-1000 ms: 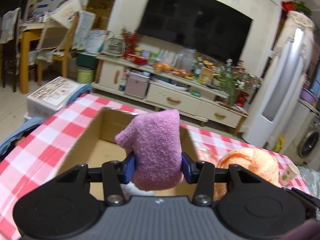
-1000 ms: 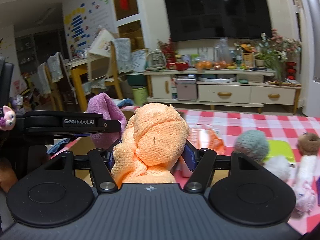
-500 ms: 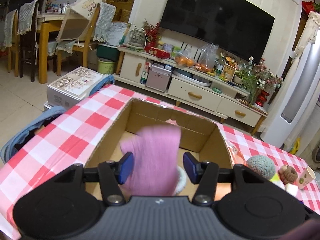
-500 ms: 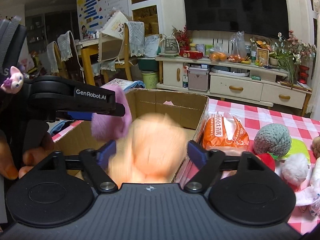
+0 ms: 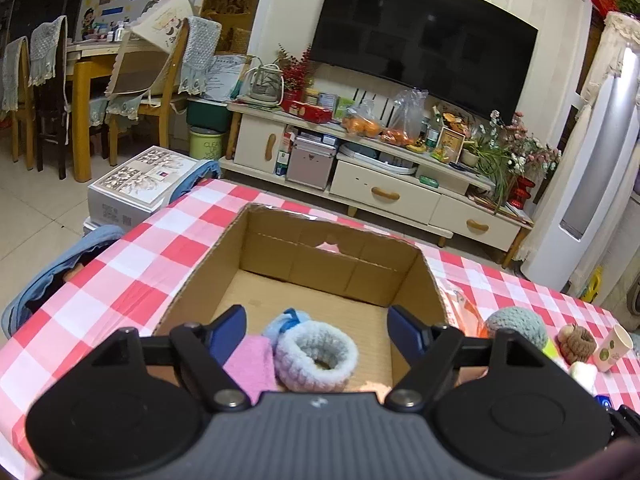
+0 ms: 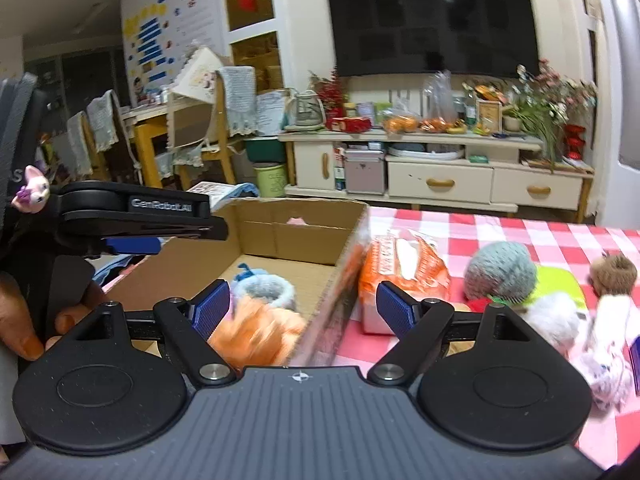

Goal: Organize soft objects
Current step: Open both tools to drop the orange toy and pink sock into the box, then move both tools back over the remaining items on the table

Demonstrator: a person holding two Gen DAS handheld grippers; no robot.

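Observation:
An open cardboard box (image 5: 416,272) stands on the red-checked table. Inside it lie a purple knit piece (image 5: 250,364), a pale blue knit ring (image 5: 316,354) and, in the right wrist view, a blurred orange knit piece (image 6: 260,330) beside the blue ring (image 6: 266,290). My left gripper (image 5: 316,326) is open and empty above the box's near end. My right gripper (image 6: 304,306) is open and empty over the box's right wall (image 6: 344,256). The left gripper's side shows in the right wrist view (image 6: 132,246).
Right of the box lie an orange tissue pack (image 6: 404,268), a grey-green knit ball (image 6: 500,272), a lime pad (image 6: 560,286), a brown ring (image 6: 612,274), white fluffy pieces (image 6: 556,318) and a paper cup (image 5: 612,348). A TV cabinet and chairs stand behind.
Both grippers opened. The purple piece dropped from the left one and the orange piece from the right one into the box. Both grippers now stand wide open.

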